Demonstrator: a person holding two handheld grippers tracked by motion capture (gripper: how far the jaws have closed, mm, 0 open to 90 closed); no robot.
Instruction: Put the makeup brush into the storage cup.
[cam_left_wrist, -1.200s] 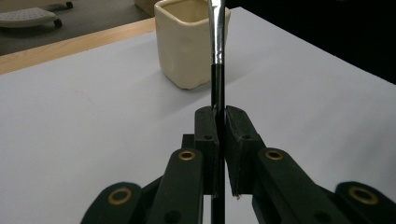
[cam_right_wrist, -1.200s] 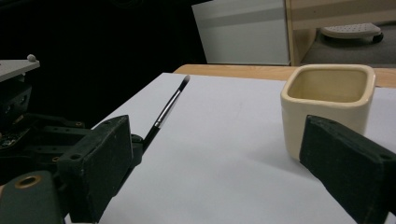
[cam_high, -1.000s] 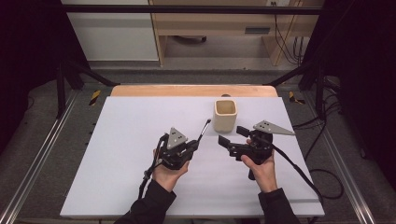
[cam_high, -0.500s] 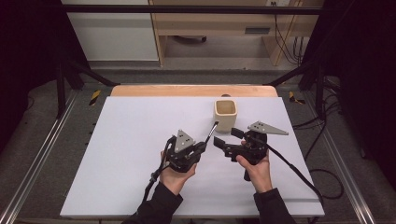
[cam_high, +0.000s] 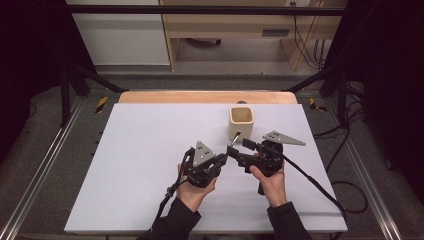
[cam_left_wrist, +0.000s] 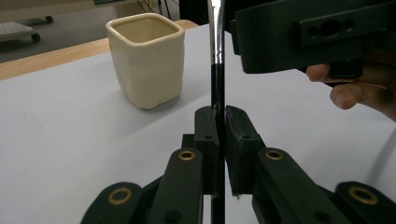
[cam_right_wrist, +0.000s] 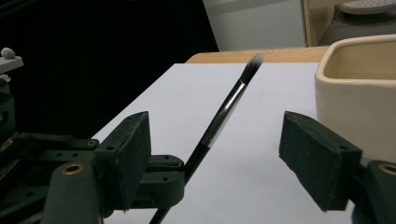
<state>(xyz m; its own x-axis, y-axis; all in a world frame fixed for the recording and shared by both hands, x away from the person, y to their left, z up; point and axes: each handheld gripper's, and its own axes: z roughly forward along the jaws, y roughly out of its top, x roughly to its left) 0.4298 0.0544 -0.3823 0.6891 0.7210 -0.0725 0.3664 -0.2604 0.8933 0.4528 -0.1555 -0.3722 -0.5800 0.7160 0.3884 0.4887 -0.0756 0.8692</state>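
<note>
Black jaws, left gripper (cam_left_wrist: 218, 135): matt black plastic blocks with brass-ringed pivots, pressed together on the dark handle of the brush (cam_left_wrist: 217, 70), which stands upright between them; in the high view this gripper (cam_high: 222, 159) sits in the person's left hand at the near middle of the table.
Brush make: thin black handle, a shiny chrome ferrule above it, and a small soft tuft of grey-white bristles (cam_right_wrist: 253, 62) at the tip; round and slender throughout.
Brush place: held above the table, leaning up and away toward the cup (cam_high: 242, 121), its tip (cam_high: 236, 135) short of the cup's near wall.
Right gripper (cam_right_wrist: 224, 154): pads apart on either side of the brush shaft without pressing it; the jaws have just been closing in. In the high view it (cam_high: 239, 148) meets the left gripper tip to tip, and in the left gripper view one of its black blocks hangs right beside the ferrule.
Right hand: fingertips (cam_left_wrist: 345, 95) curled under that gripper's body.
Cup: cream glazed ceramic, squarish with rounded corners and a slightly wavy wall, upright just beyond the grippers.
Table (cam_high: 150, 150): smooth pale grey-white sheet, matt, with a light wooden strip along the far edge.
Beyond: wooden shelving (cam_high: 235, 30) and dark cables (cam_high: 305, 40) on the floor.
</note>
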